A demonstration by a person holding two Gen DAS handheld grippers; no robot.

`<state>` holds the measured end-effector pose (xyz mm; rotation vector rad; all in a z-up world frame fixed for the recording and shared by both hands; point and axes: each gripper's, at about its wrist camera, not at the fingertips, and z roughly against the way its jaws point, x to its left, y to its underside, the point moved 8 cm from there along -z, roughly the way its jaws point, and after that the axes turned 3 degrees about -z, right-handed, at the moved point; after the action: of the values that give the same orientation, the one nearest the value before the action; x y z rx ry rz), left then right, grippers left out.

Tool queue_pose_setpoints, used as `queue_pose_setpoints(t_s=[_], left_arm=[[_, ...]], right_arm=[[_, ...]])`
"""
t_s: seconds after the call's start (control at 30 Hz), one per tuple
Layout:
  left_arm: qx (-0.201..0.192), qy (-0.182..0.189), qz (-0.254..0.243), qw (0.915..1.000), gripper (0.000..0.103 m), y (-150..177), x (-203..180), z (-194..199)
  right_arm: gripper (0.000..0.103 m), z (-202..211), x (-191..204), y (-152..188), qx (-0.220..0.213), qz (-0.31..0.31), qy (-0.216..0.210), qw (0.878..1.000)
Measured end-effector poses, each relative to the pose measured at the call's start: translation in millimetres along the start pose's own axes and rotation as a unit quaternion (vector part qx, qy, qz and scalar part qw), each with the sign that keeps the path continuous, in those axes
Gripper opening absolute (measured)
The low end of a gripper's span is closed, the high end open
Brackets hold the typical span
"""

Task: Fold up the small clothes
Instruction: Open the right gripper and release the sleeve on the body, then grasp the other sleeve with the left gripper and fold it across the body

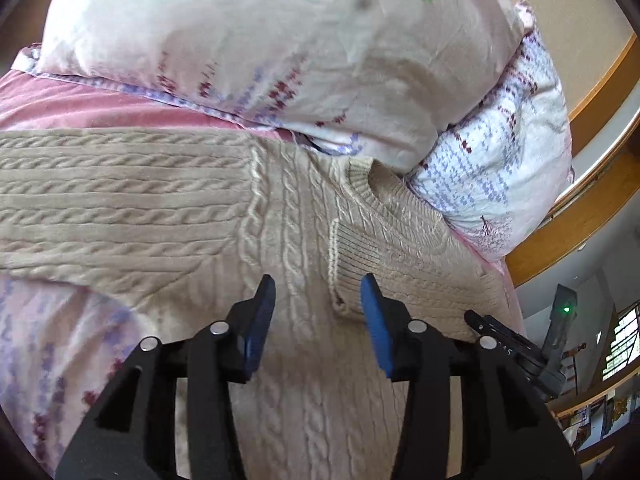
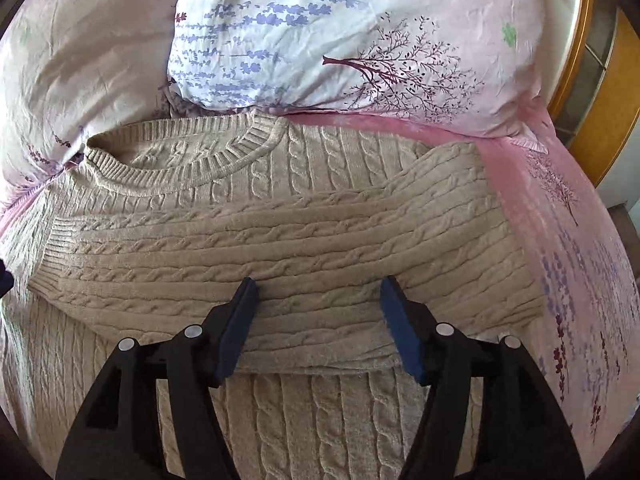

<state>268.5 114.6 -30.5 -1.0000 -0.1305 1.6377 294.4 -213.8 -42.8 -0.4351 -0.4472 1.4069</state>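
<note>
A beige cable-knit sweater (image 2: pixel 280 216) lies flat on the bed (image 2: pixel 568 240), its collar (image 2: pixel 224 152) toward the pillows (image 2: pixel 320 40) and one sleeve (image 1: pixel 120 200) folded across its chest. The left gripper (image 1: pixel 318 300) hovers over the sleeve's cuff (image 1: pixel 348 264), jaws wide apart and holding nothing. The right gripper (image 2: pixel 318 304) hangs above the folded sleeve, jaws likewise spread and empty.

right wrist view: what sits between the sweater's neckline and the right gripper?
The folded-over sleeve lies crosswise between the collar and the open right gripper, its cuff toward the left of the right wrist view. Nothing else lies there.
</note>
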Motion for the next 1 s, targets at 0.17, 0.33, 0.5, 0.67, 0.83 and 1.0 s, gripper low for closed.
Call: queue_pose_setpoints(t_s=[0.17, 0.33, 0.5, 0.67, 0.83, 1.0], left_arm=[[-0.048, -0.037, 0.116, 0.9914, 0.043, 4, 85, 73], [-0.092, -0.11, 0.235, 0.9614, 0.042, 11, 167, 115], [-0.109, -0.105, 0.302, 0.9412, 0.035, 9, 199, 119], [-0.134, -0.092, 0.359, 0.9191, 0.024, 4, 223, 121], [-0.15, -0.091, 0.378, 0.9089, 0.022, -4, 237, 124], [-0.166, -0.093, 0.386, 0.9027, 0.015, -12, 251, 126]], right_arm=[[0.07, -1, 0, -2, 0.006, 0.0, -0.009, 1.0], [0.072, -2, 2, -3, 0.002, 0.002, -0.008, 1.0], [0.072, -3, 1, -4, 0.003, 0.003, -0.01, 1.0], [0.072, -3, 1, -3, -0.001, 0.002, -0.011, 1.0], [0.072, -3, 2, -4, 0.001, 0.002, -0.013, 1.0], [0.072, -2, 2, -4, 0.001, 0.0, -0.021, 1.0]])
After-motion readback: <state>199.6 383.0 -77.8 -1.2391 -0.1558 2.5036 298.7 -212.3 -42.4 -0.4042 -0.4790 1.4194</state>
